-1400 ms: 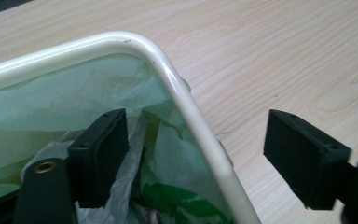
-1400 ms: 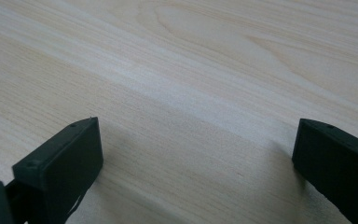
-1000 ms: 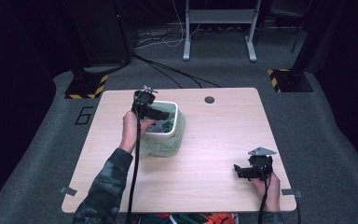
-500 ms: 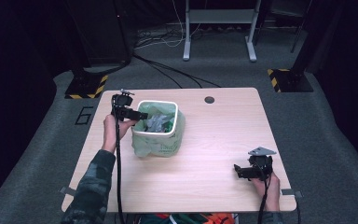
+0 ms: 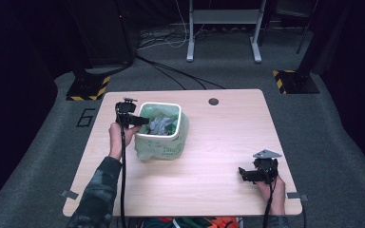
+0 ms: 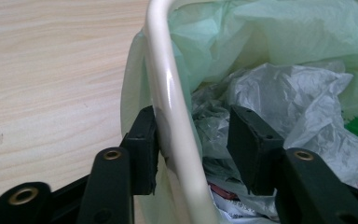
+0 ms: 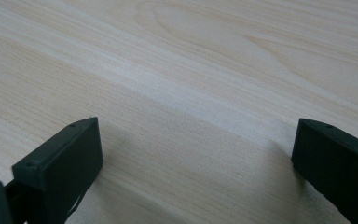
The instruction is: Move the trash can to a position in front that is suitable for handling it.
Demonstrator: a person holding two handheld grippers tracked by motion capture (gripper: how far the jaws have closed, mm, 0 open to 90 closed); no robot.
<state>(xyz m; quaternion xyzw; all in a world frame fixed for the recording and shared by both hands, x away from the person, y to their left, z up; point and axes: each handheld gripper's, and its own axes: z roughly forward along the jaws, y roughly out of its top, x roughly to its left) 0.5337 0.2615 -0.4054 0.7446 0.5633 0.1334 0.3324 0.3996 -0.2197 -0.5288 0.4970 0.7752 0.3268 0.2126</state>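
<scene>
Jaws straddle bin (image 6: 168,93) rim, closing; crumpled plastic (image 6: 279,93) inside.

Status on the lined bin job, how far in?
Done: left gripper straddles the white plastic bin's rim, its jaws have just been closing. In hand: outer pad touches the pale green bag liner, inner pad stands off. Left: clamp and pull the liner; the right gripper rests open over the wooden table.

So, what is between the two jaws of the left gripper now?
In the left gripper view, the bin's white rim with its green bag liner stands between the left gripper jaws.
</scene>
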